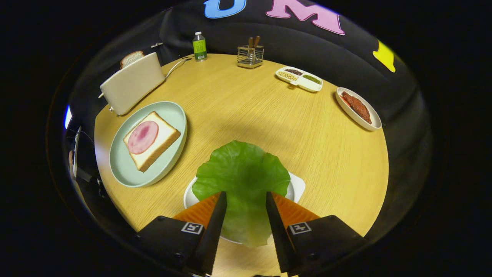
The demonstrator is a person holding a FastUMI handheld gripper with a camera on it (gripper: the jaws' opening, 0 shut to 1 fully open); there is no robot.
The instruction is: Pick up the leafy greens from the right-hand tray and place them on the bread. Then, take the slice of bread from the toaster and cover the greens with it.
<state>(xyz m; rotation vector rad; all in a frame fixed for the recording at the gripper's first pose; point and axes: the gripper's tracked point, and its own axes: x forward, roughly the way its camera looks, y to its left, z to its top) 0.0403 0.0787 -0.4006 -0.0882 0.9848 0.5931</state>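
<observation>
Lettuce leaf (242,173), broad, glossy and ruffled at its rim, lies between the two fingers of the gripper (246,198), its stem end running back toward the camera and its frilled top fanning out just beyond the fingertips. The jaws stand partly open, one finger on each side of the leaf's narrow lower part; whether they press on it cannot be told, nor whether the leaf is lifted or rests on the white tray (298,186) that peeks out beneath it. That straddling pose suits a pinch across the leaf's thin waist, where a floppy sheet is easiest to hold. Off to the left and slightly ahead sits a pale green round plate (119,169) carrying a square slice of bread (163,140), soft-crumbed with a tan crust, topped by a smooth pink round of ham (142,137); this is where the leaf should go. Just behind the plate stands a cream toaster (130,86) with a second slice (131,58) poking from its slot, kept ready as the lid. On the far side of the round, wood-grain table (246,111) are a green bottle (199,46), a wire caddy (250,56), a divided dish (300,78) of grains, and an oval dish (358,109) holding a rough reddish-brown piece of meat.
</observation>
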